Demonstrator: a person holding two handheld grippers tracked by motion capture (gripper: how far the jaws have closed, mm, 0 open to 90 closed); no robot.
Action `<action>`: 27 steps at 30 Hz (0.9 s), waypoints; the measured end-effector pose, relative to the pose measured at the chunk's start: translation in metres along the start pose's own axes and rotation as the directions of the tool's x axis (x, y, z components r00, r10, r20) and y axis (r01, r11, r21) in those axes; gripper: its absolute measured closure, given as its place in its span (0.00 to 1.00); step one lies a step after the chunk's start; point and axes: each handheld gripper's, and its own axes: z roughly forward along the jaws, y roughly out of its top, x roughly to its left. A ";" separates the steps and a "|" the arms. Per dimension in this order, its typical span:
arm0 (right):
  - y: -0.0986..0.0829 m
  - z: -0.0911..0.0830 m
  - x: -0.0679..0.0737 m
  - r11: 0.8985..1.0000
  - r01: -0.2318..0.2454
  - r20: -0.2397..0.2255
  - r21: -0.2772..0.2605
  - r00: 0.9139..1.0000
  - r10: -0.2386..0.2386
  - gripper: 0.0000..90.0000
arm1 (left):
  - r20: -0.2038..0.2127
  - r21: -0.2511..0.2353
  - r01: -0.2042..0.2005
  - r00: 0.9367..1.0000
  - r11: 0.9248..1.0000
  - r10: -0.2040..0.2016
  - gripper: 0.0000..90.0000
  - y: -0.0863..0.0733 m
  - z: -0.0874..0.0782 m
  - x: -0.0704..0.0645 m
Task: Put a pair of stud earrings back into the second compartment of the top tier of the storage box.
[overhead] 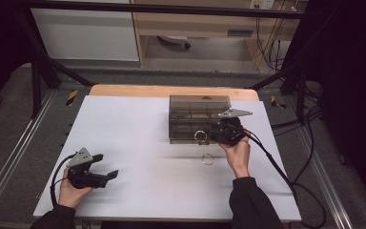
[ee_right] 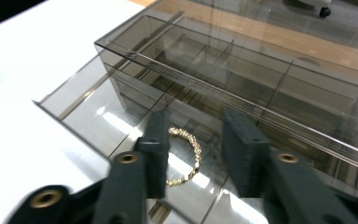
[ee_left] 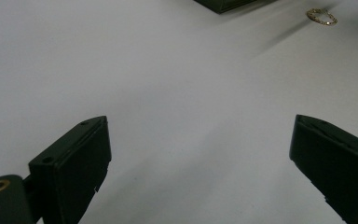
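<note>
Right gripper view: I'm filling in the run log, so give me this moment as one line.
right tongs: open over bracelet in organizer drawer | second bracelet: on table | left tongs: open, idle

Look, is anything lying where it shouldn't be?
One gold bracelet lies loose on the white table, outside the smoky plastic box, while another bracelet sits in the box's pulled-out drawer under the right hand-held gripper. Nothing looks spilled or broken.

One bracelet (ee_right: 186,156) lies in the organizer's (overhead: 190,107) open drawer (ee_right: 98,116); another ring bracelet (overhead: 208,159) lies before it.
</note>
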 end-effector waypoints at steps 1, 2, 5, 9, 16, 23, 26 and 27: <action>0.000 0.000 0.000 1.000 0.000 0.000 0.000 1.000 0.000 0.62 | 0.000 0.000 0.000 1.000 1.000 0.000 0.06 0.000 0.000 0.000; -0.001 -0.003 0.000 1.000 -0.003 -0.001 -0.003 1.000 0.003 0.59 | 0.000 0.001 0.001 1.000 1.000 -0.001 0.06 0.000 0.000 0.000; -0.005 -0.014 0.002 1.000 -0.006 -0.010 -0.014 1.000 0.005 0.45 | 0.000 0.002 0.001 1.000 1.000 -0.001 0.06 0.000 0.000 0.000; -0.011 -0.026 0.002 1.000 -0.002 -0.013 -0.027 1.000 0.002 0.34 | -0.001 0.002 0.001 1.000 1.000 -0.001 0.06 0.000 0.000 0.000; -0.025 -0.044 0.002 0.998 -0.016 -0.015 -0.060 1.000 0.015 0.13 | -0.002 0.005 0.001 1.000 1.000 -0.001 0.06 0.000 0.001 0.000; -0.042 -0.052 0.003 0.998 -0.021 -0.033 -0.060 0.999 0.019 0.05 | -0.001 0.004 0.000 1.000 1.000 0.000 0.06 0.000 0.001 0.000; -0.053 -0.055 0.003 0.998 -0.021 -0.038 -0.056 0.999 0.019 0.03 | 0.000 0.004 -0.001 1.000 1.000 0.001 0.06 0.000 0.001 -0.001; -0.055 -0.055 0.003 0.998 -0.021 -0.038 -0.051 0.999 0.019 0.02 | 0.000 0.004 -0.001 1.000 1.000 0.001 0.06 0.000 0.001 -0.001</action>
